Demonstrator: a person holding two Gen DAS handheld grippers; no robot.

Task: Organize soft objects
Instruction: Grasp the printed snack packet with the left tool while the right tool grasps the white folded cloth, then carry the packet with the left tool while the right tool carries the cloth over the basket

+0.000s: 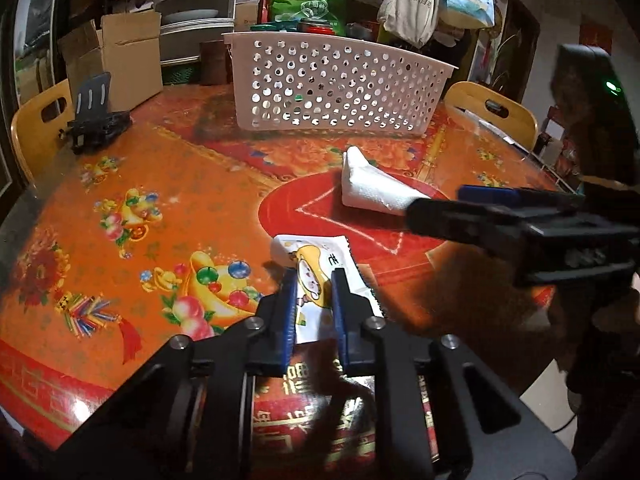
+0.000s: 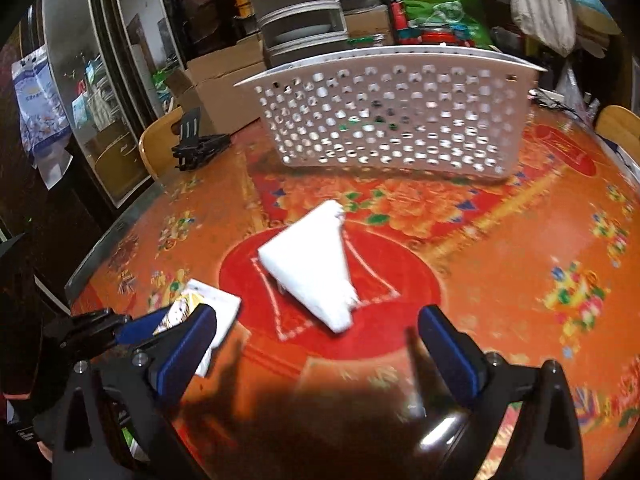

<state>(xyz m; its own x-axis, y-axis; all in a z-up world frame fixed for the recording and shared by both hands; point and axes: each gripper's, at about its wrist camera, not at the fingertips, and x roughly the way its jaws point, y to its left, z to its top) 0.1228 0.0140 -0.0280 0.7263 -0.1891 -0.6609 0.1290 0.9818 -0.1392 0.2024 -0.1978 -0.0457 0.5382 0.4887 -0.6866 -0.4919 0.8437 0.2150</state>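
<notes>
A white cartoon-printed snack packet point(image 1: 308, 256) lies on the orange-red tablecloth, and my left gripper point(image 1: 314, 282) is shut on it, its blue pads pressing both sides. The right wrist view has this packet point(image 2: 218, 306) at lower left, in the left gripper point(image 2: 160, 326). A white tissue pack point(image 2: 312, 268) lies on the red circle, just ahead of my right gripper point(image 2: 318, 316). That gripper is open and touches nothing. In the left wrist view the tissue pack point(image 1: 372, 188) has the right gripper point(image 1: 436, 206) at its right end. A white perforated basket point(image 1: 332, 88) stands behind.
A black folding stand point(image 1: 96, 120) sits at the table's far left, with a cardboard box point(image 1: 120, 52) behind it. Wooden chair backs point(image 1: 36, 128) point(image 1: 492, 112) flank the table. Shelves, bags and clutter crowd the back wall beyond the basket point(image 2: 392, 120).
</notes>
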